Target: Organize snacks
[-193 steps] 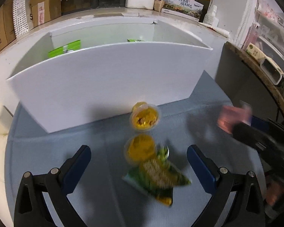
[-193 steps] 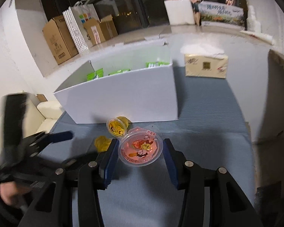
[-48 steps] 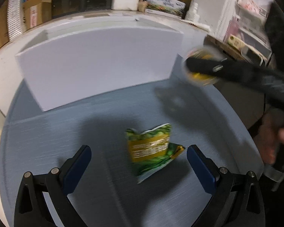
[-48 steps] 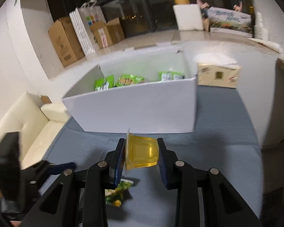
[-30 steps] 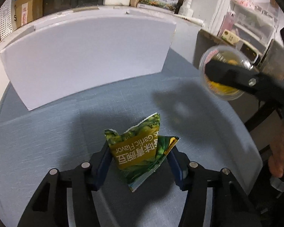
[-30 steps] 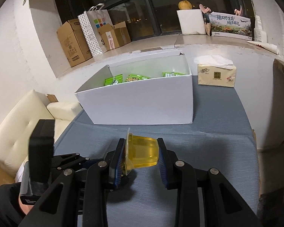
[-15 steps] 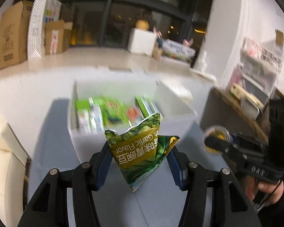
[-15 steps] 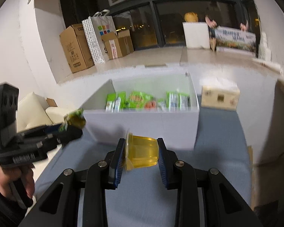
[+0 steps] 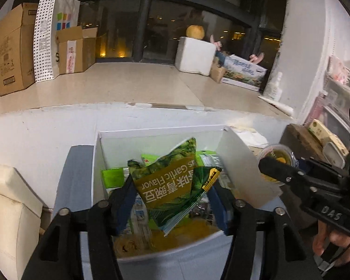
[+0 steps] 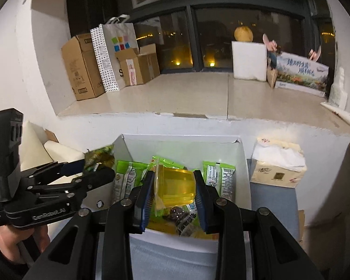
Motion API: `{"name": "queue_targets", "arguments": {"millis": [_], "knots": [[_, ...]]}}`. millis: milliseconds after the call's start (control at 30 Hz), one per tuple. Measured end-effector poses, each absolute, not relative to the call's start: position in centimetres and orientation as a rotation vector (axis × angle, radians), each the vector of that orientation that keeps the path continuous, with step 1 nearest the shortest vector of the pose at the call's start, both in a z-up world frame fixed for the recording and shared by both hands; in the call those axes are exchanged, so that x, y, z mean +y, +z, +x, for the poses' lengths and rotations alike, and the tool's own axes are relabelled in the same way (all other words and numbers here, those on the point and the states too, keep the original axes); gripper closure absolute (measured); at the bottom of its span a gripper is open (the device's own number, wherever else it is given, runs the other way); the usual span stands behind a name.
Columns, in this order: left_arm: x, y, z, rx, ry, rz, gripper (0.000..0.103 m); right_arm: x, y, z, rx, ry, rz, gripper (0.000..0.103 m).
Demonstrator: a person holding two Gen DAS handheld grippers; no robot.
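Now my left gripper (image 9: 172,200), jaws just widening, had the green snack bag (image 9: 172,184) between them above the white box (image 9: 242,163); my right gripper (image 10: 172,194) clamped the yellow jelly cup (image 10: 176,183) over it

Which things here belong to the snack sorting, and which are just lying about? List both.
Job:
- green garlic pea bag, between the left gripper jaws, which have just been opening
- yellow jelly cup, clamped in the right gripper
- white box of snacks

Lying about:
- tissue pack
- cardboard boxes
- dotted paper bag
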State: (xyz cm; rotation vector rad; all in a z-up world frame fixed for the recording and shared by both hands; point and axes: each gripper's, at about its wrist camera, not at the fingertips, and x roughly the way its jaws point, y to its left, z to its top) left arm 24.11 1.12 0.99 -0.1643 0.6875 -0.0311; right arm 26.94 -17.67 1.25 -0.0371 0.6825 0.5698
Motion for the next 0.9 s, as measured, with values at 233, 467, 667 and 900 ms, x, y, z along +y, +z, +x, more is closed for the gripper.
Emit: {"name": "queue_targets", "arguments": {"millis": [233, 467, 667, 900], "knots": [[1.4, -0.2, 23.7, 0.719, 0.007, -0.134, 0.000, -19.5, -0.9, 28.2, 0.723, 0.523, 0.019, 0.005], [0.2, 0.8, 22.2, 0.679, 0.114, -0.015, 0.000, -20.5, -0.2, 27.3, 0.689, 0.476, 0.010, 0.005], [0.2, 3.1, 19.5, 0.598, 0.099, -0.065, 0.000, -20.4, 2.2, 24.5, 0.590, 0.399, -0.073, 0.005], [0.4, 5.0, 15.3, 0.579, 0.087, -0.111, 0.000, -20.9, 5.6, 20.2, 0.520, 0.440, -0.065, 0.005]]}}
